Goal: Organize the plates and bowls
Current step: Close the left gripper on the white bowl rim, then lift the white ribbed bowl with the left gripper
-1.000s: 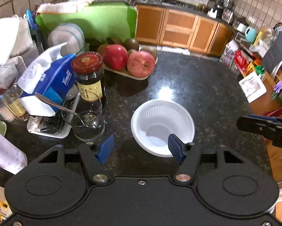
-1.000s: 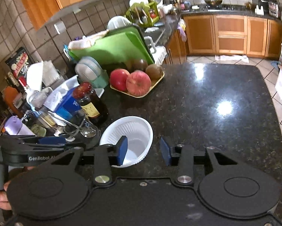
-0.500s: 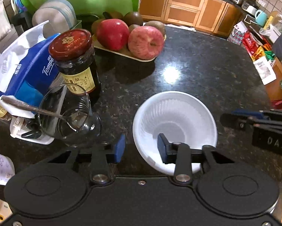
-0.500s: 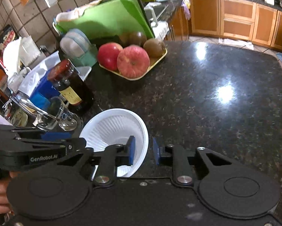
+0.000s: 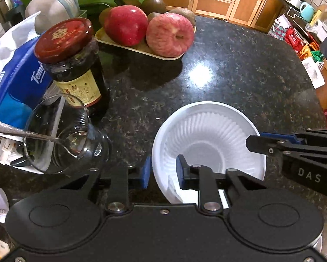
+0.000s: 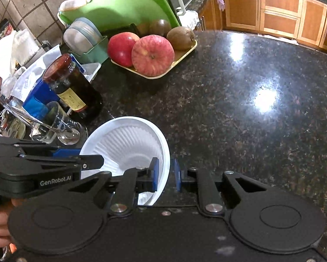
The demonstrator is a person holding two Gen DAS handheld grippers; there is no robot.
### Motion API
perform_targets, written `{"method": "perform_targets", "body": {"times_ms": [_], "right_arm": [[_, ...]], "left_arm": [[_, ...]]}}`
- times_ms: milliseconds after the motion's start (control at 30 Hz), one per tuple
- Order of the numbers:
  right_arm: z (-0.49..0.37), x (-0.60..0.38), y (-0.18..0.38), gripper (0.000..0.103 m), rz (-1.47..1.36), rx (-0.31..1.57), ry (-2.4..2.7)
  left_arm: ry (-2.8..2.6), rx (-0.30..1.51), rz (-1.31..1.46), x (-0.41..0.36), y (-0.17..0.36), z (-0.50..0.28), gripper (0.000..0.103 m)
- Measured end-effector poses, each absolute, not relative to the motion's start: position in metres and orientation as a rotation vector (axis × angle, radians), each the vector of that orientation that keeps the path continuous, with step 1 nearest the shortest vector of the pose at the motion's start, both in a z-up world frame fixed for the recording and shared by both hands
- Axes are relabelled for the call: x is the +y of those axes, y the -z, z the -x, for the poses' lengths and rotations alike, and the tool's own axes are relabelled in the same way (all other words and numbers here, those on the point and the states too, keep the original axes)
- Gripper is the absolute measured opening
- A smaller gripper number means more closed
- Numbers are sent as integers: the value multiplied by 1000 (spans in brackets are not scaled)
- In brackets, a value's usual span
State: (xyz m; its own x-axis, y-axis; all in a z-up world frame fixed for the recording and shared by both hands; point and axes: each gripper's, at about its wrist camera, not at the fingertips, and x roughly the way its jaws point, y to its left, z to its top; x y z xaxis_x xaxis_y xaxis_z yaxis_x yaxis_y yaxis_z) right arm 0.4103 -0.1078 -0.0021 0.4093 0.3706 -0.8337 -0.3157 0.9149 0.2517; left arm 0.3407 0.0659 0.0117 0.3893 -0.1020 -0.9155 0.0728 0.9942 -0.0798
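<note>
1. While it rests on the black speckled granite table [image 6: 239, 113], the white ribbed plastic bowl [image 5: 209, 139] sits at the near edge, right of the clear glass cup [image 5: 60, 135] holding a metal spoon [image 5: 28, 132].
2. Left gripper [image 5: 163, 172]: jaws straddle the bowl's near-left rim, narrowly apart, one pad inside, one outside.
3. Right gripper [image 6: 166, 174]: jaws likewise bracket the opposite rim, with slight gaps visible.
4. Behind the cup stands a dark glass jar with red lid [image 5: 74, 65]; a cream tray of red apples [image 5: 170, 35] lies beyond.
</note>
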Motion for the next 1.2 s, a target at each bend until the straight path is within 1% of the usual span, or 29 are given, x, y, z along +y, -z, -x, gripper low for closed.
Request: {"method": "perform_targets", "body": {"times_ms": [167, 267, 667, 1200], "right_arm": [[-410, -106, 5, 14, -35, 1068, -432], [-412, -104, 8, 14, -34, 1079, -430], [-407, -108, 2, 14, -35, 1066, -408], [-367, -134, -45, 15, -75, 962, -369]], "left_arm": [[110, 1181, 23, 63, -8, -344, 27], [115, 1197, 17, 61, -5, -346, 20], [130, 1193, 1, 55, -6, -346, 20], [188, 1126, -6, 41, -53, -317, 20]]}}
